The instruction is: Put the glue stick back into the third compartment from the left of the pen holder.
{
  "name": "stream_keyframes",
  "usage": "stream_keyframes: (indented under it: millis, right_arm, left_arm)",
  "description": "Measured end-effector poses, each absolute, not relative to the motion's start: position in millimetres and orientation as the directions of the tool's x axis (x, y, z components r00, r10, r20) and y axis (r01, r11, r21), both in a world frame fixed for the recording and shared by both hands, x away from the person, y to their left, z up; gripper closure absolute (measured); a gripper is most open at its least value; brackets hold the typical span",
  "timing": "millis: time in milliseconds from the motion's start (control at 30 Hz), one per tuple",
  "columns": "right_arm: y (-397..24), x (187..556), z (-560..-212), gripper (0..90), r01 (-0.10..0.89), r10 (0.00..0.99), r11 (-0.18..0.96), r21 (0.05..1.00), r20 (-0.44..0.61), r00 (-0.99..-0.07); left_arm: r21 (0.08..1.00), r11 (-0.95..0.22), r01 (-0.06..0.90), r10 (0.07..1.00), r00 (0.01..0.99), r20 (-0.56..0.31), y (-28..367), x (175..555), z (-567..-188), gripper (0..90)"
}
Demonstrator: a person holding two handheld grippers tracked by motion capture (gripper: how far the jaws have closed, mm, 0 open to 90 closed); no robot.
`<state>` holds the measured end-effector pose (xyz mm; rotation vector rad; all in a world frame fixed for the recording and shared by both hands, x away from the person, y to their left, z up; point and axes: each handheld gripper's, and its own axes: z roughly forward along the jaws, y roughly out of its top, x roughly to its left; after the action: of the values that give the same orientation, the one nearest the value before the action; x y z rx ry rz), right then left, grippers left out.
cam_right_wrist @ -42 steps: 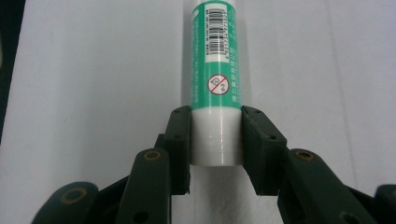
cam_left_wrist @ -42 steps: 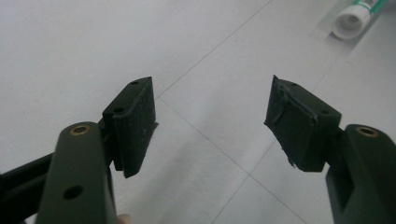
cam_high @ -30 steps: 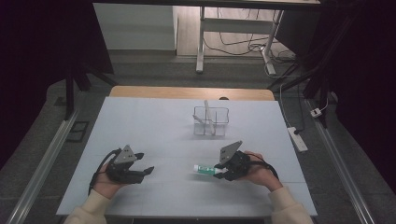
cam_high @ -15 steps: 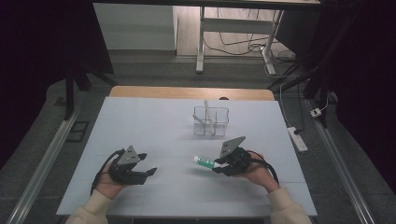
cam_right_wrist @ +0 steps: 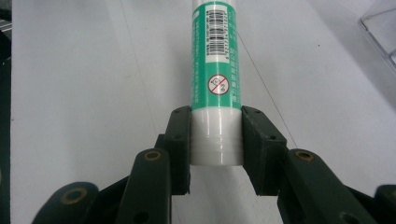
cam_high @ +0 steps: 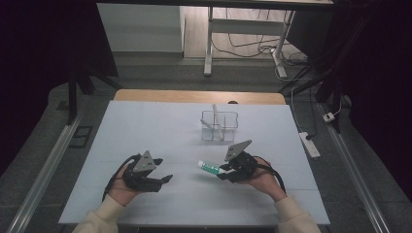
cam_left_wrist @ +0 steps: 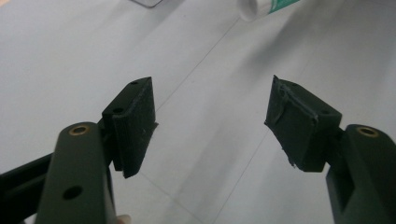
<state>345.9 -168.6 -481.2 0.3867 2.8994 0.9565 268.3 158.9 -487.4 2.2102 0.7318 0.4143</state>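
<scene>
Right gripper holds a green-and-white glue stick tube low over the pale blue-grey table, as the left gripper waits open opposite

The right jaws are clamped on the tube's white end, seen close in the right gripper view, the tube lying level and pointing toward the left gripper; the left jaws stand wide apart with nothing between them, the tube's far white tip ahead of them; the step in hand looks like a handover or a two-handed cap pull, so the next move likely calls for the left gripper to line up on the free end and close squarely; a clear plastic divided organiser box holding a few pale sticks stands well apart beyond the grippers, out of the way; bare tabletop lies between the two grippers
</scene>
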Motion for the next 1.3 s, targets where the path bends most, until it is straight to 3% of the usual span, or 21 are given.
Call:
stream_keyframes:
  millis: [1300]
  right_arm:
    - [-143.4, 341.4, -480.6, 64.6, 0.212, 0.222, 0.781, 0.587, 0.056, -0.973]
  left_arm:
    - [0.671, -0.718, 0.186, 0.433, 0.874, 0.222, 74.8, 280.2, -478.5, 28.3]
